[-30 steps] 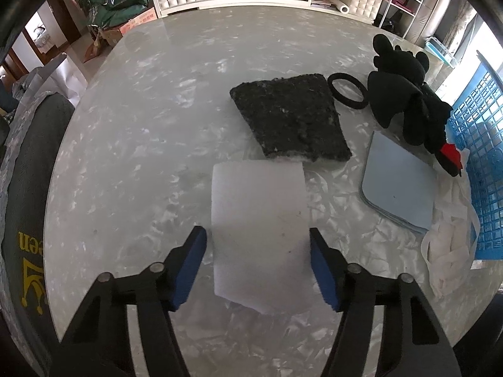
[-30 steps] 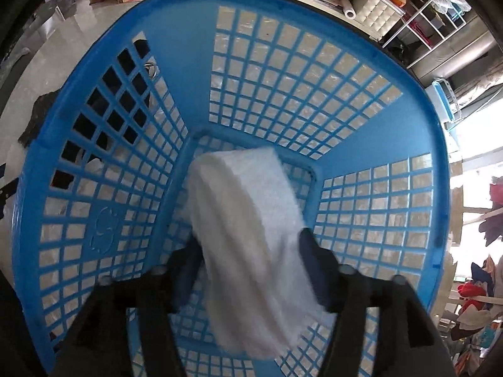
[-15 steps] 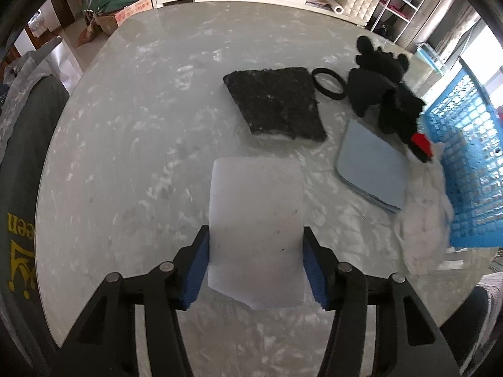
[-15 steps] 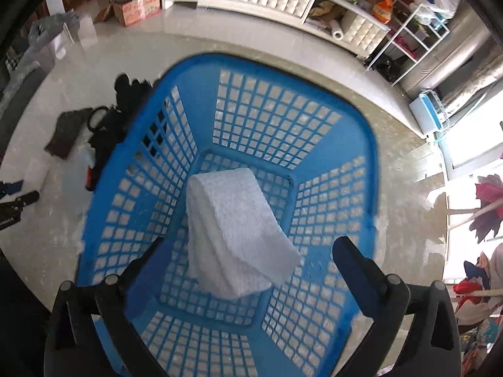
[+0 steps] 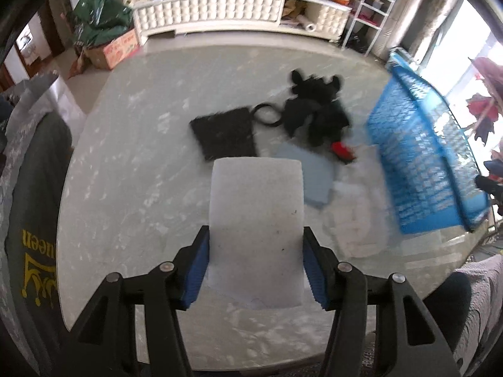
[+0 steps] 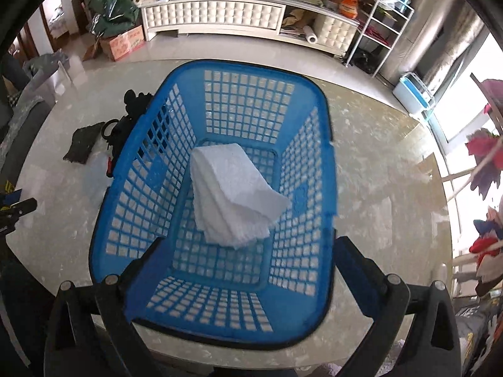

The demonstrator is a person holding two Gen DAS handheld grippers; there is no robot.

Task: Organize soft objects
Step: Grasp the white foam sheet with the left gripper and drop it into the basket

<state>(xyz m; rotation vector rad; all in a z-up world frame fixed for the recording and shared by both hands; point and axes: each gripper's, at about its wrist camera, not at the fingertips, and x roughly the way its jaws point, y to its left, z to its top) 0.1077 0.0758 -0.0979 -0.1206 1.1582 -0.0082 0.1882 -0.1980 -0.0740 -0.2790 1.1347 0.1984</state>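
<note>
My left gripper (image 5: pixel 255 265) is shut on a white foam pad (image 5: pixel 256 220) and holds it above the marble table (image 5: pixel 125 163). Beyond it lie a black rough pad (image 5: pixel 224 133), a black ring (image 5: pixel 267 114), a black plush toy (image 5: pixel 316 113), a grey-blue sheet (image 5: pixel 314 176) and a white cloth (image 5: pixel 355 220). The blue basket (image 5: pixel 418 163) stands at the right. In the right wrist view my right gripper (image 6: pixel 248 257) is open and empty above the basket (image 6: pixel 327 169). A folded white towel (image 6: pixel 232 194) lies inside the basket.
A dark jacket (image 5: pixel 28 207) hangs on a chair at the table's left edge. A white cabinet (image 5: pixel 220 12) and a wire shelf rack (image 5: pixel 371 9) stand across the room. The table's near edge curves just below the left gripper.
My left gripper closed on the white foam pad and lifted it off the table. My right gripper opened, left the towel in the basket and rose well above it.
</note>
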